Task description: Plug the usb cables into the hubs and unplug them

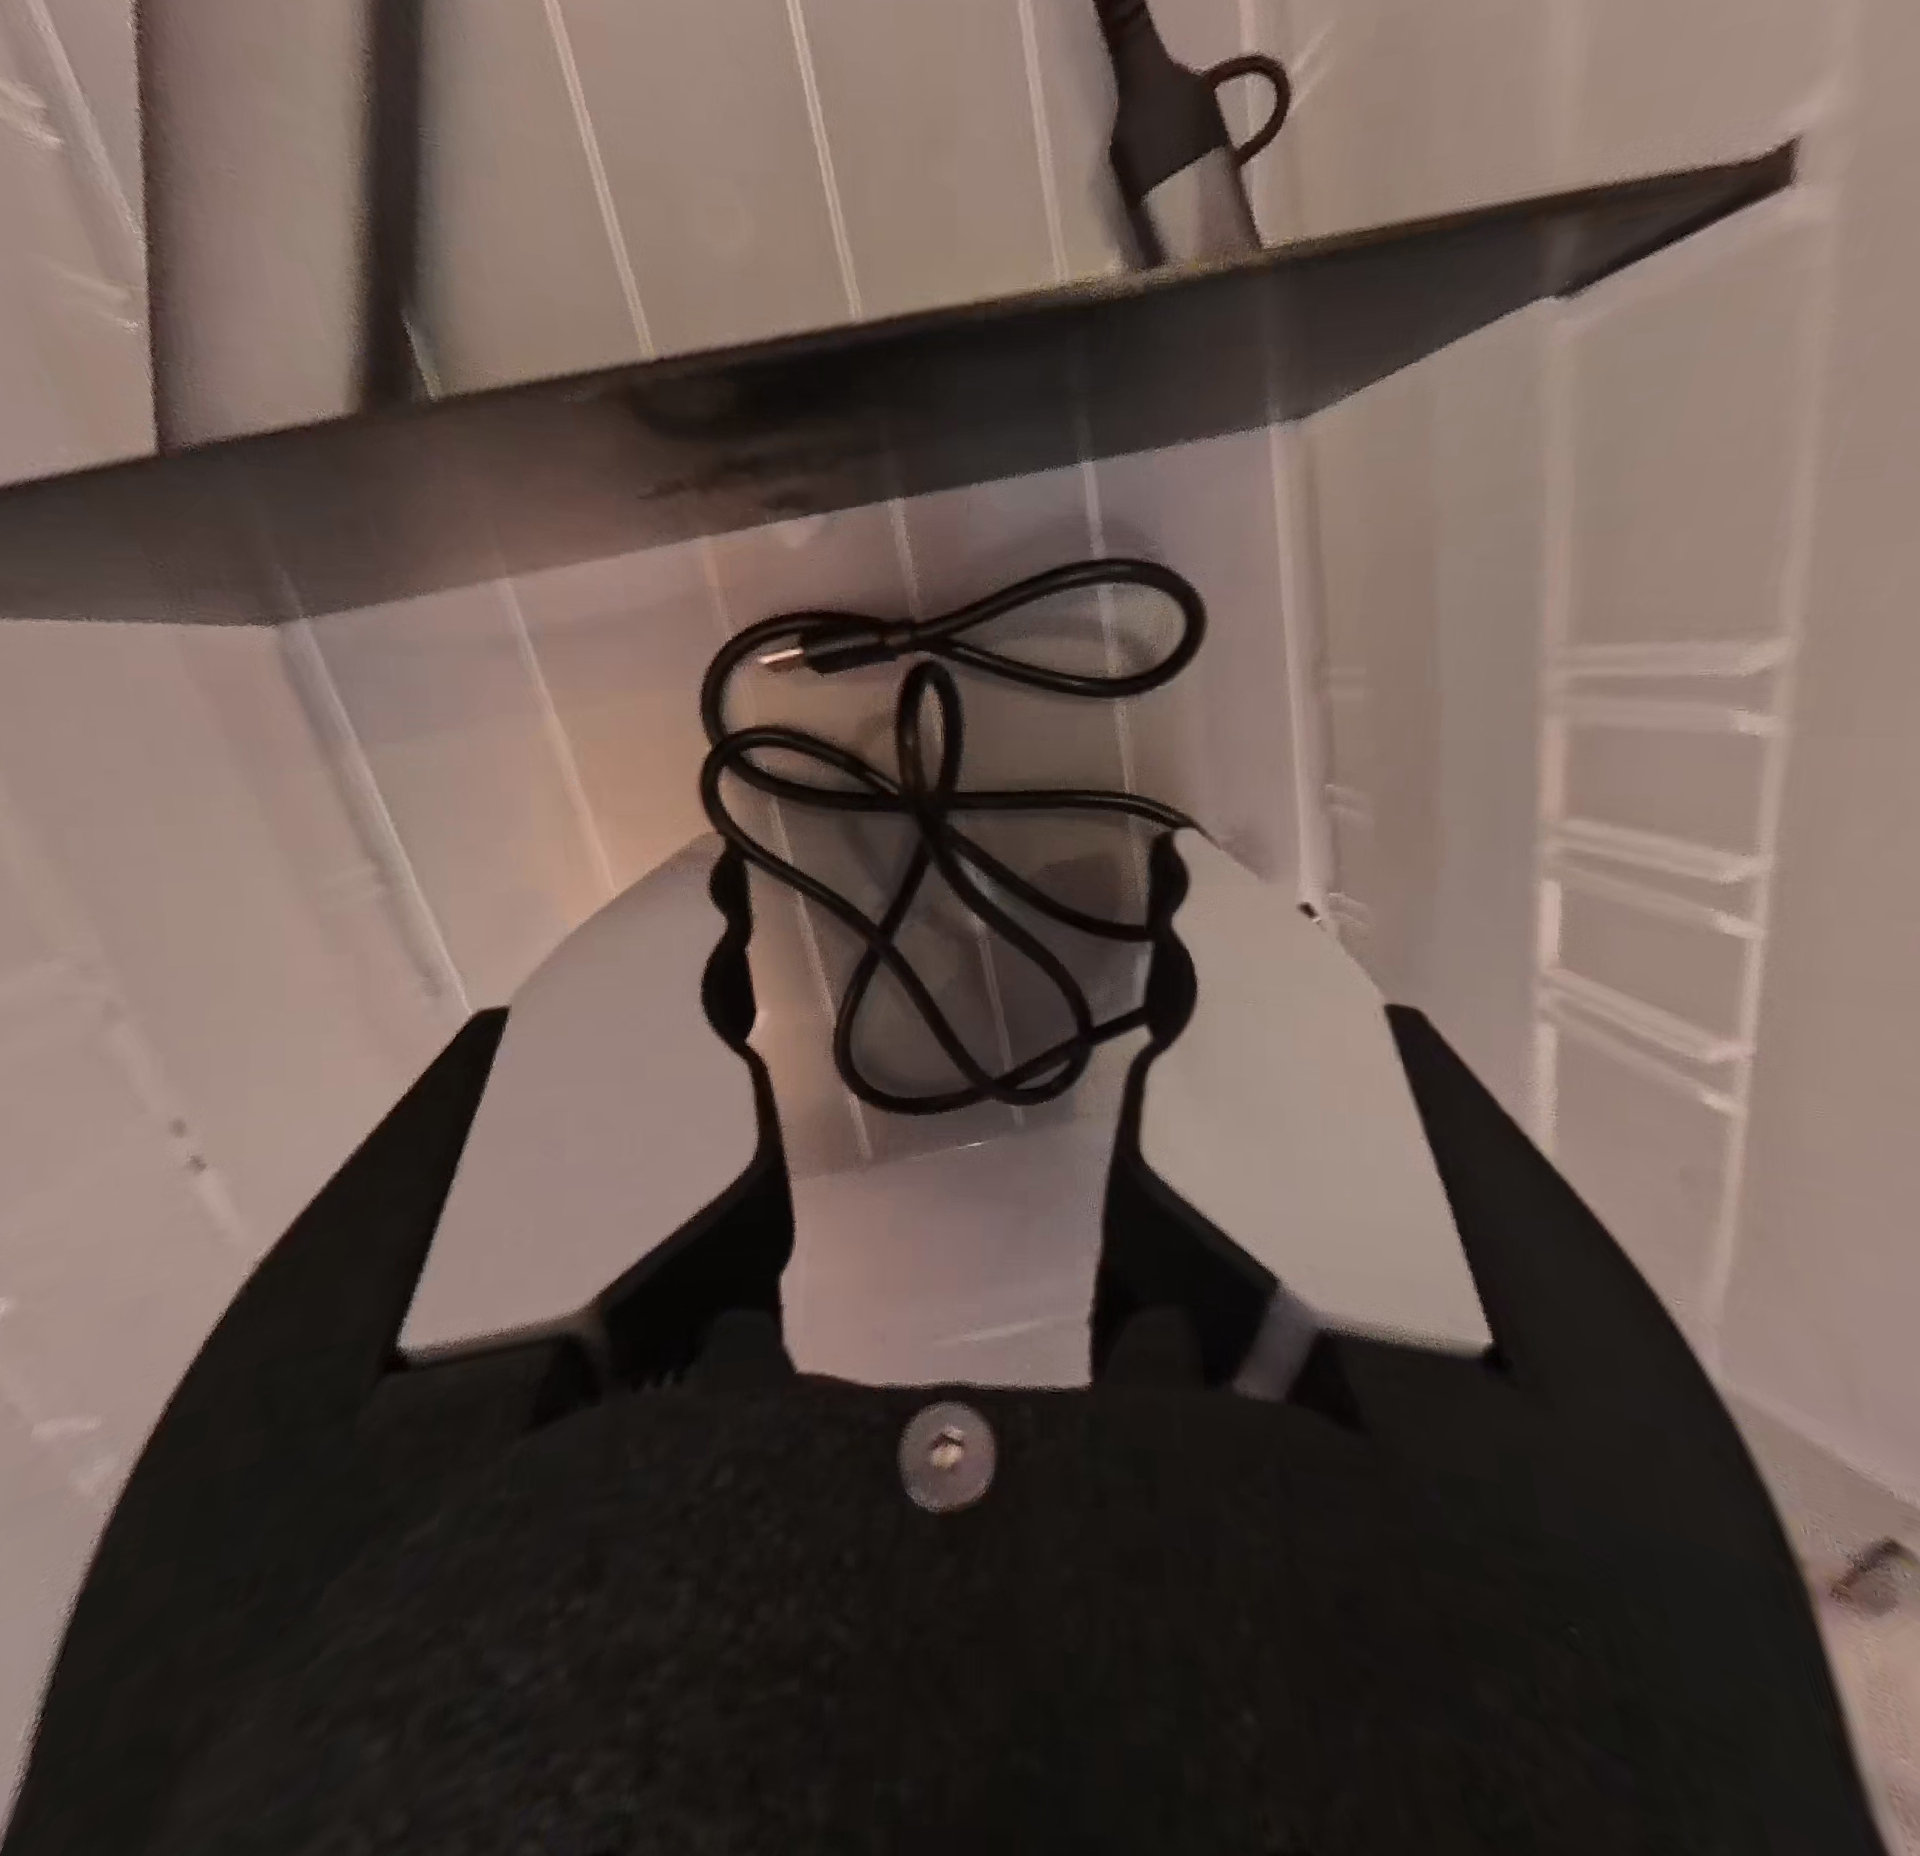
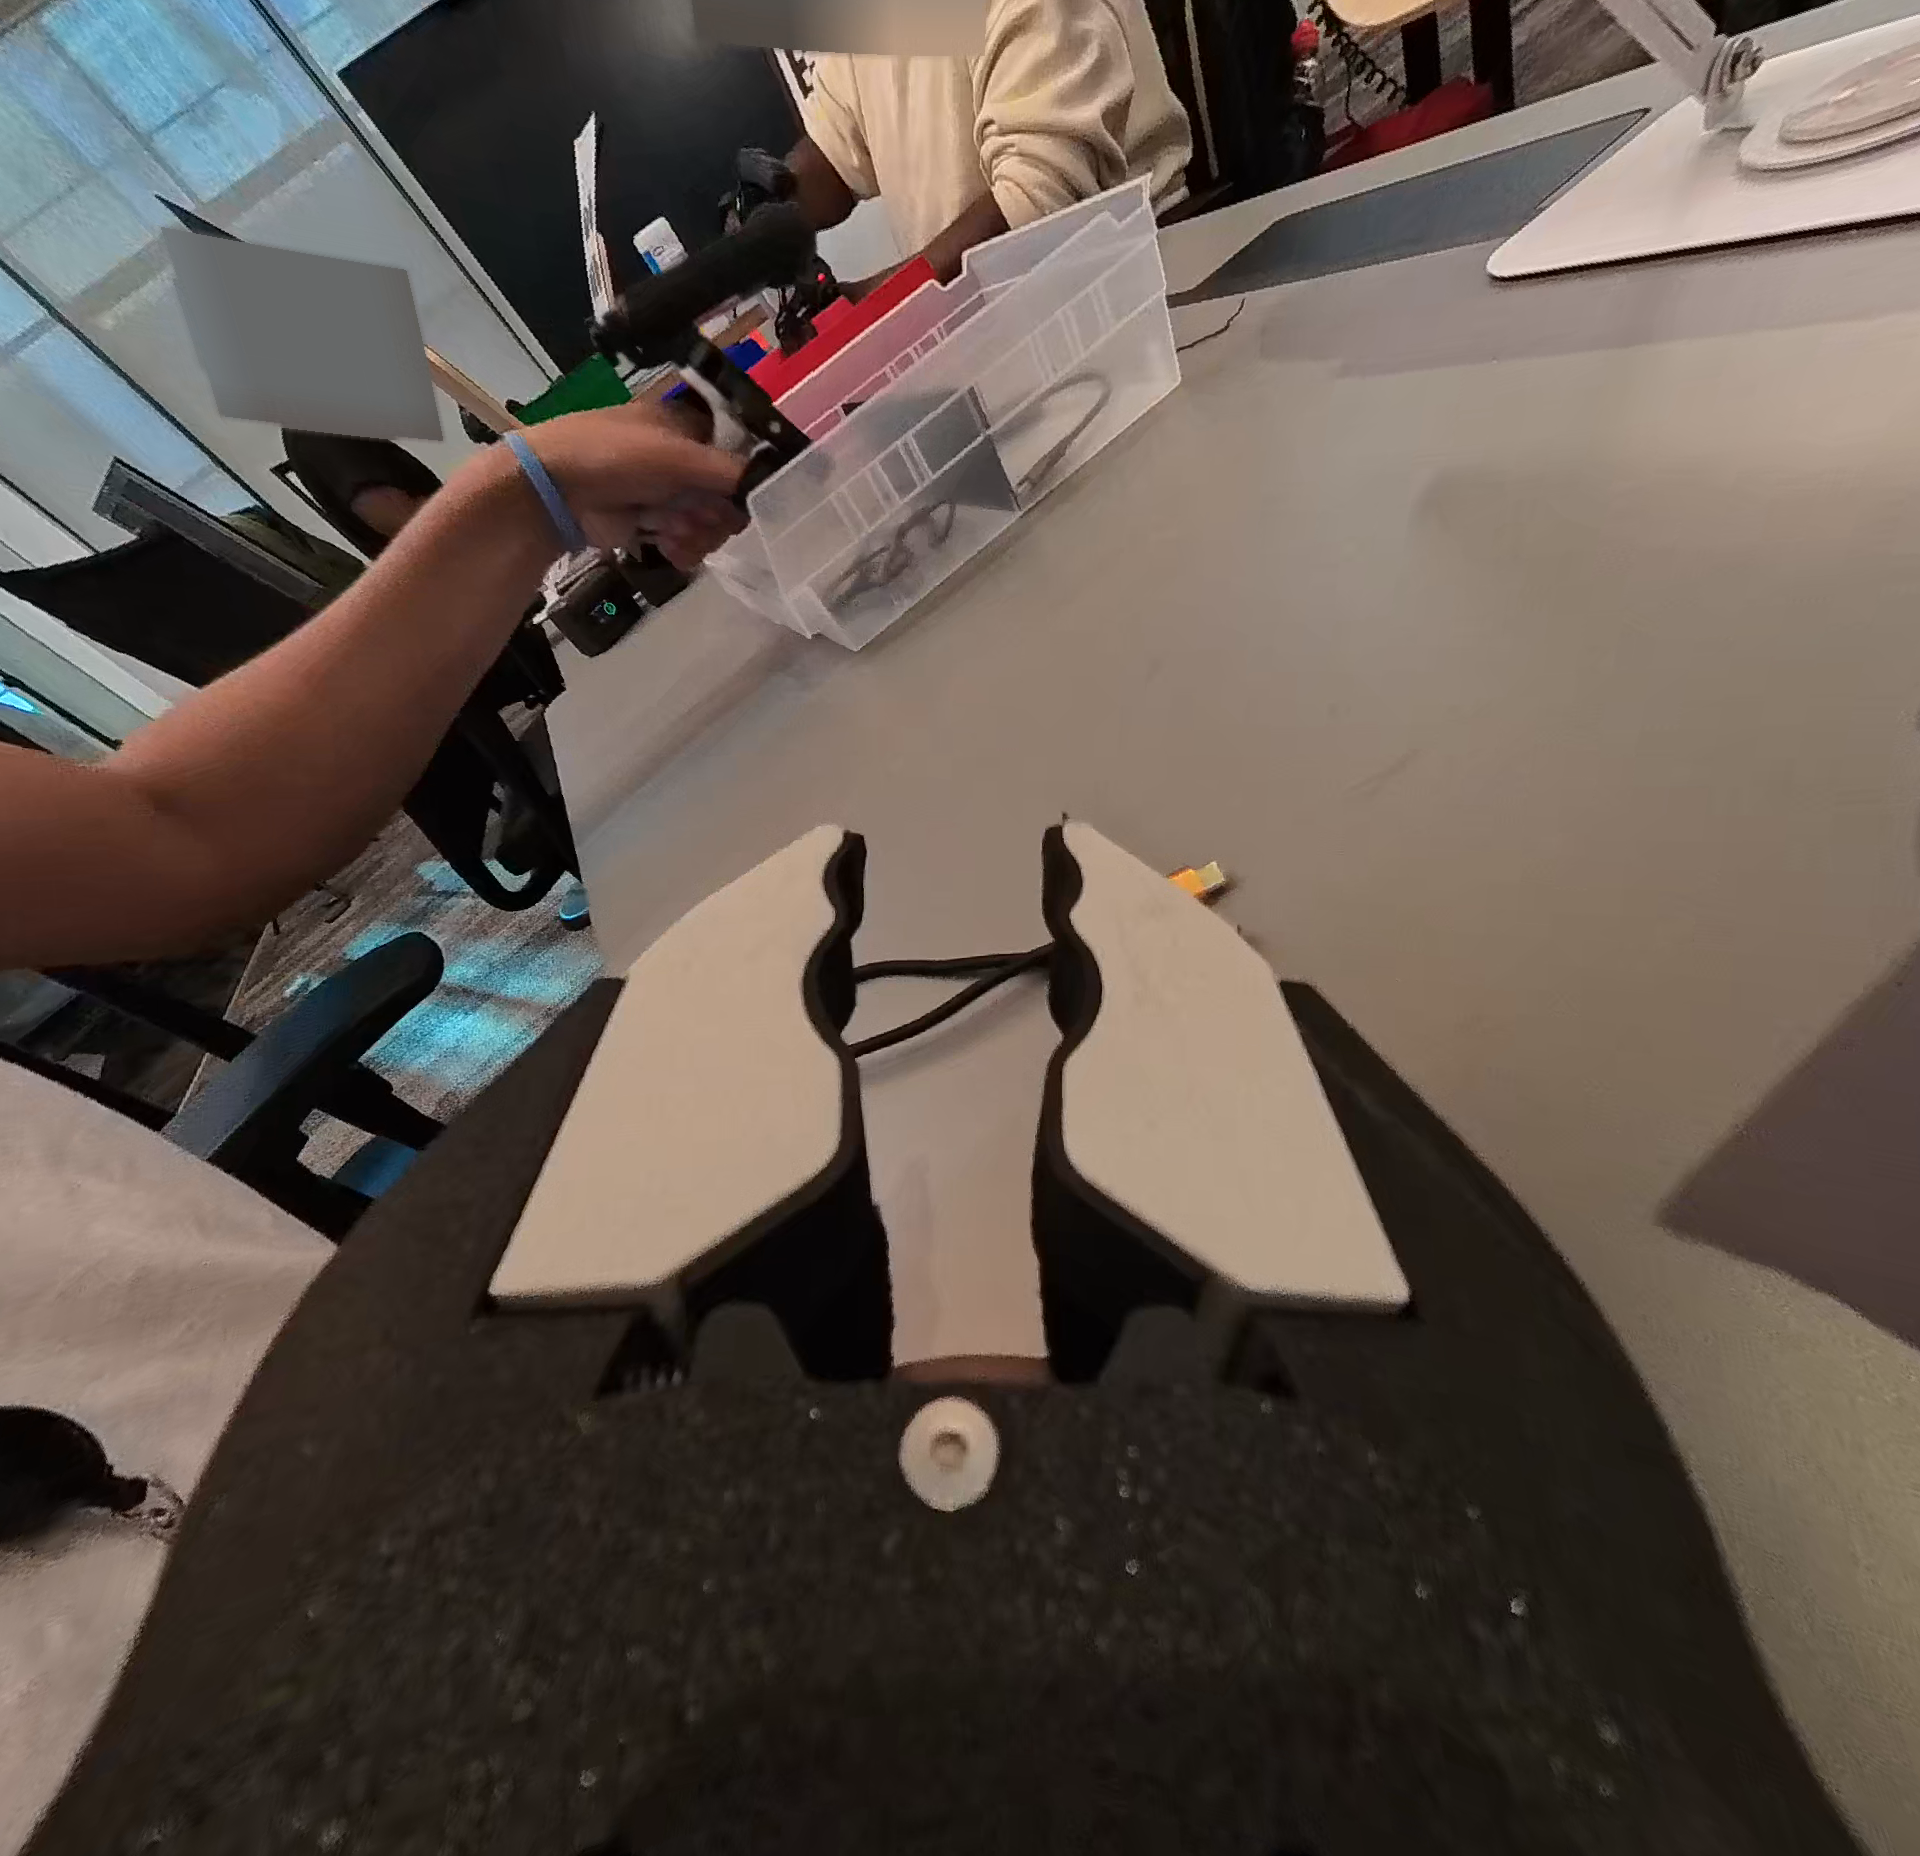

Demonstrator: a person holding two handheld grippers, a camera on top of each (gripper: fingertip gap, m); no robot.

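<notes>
My left gripper [image 1: 951,861] is open inside a clear plastic bin [image 1: 1662,767]. A coiled black usb cable [image 1: 914,871] lies on the bin floor between and beyond its fingertips, with its metal plug [image 1: 779,660] at the far left. A grey cable connector [image 1: 1184,185] leans behind a dark grey flat slab [image 1: 935,404]. My right gripper [image 2: 956,840] is open low over the grey table [image 2: 1455,663]. A black cable [image 2: 945,985] crosses the gap between its fingers. An orange-tipped plug [image 2: 1200,881] lies just past the right finger. No hub shows clearly.
In the right wrist view a hand [image 2: 623,487] holds the left gripper [image 2: 727,393] at the near end of the clear bin [image 2: 1081,352]. A person in a cream top [image 2: 997,113] sits behind it. A white stand [image 2: 1704,175] is at the far right, and office chairs [image 2: 312,1058] at the left.
</notes>
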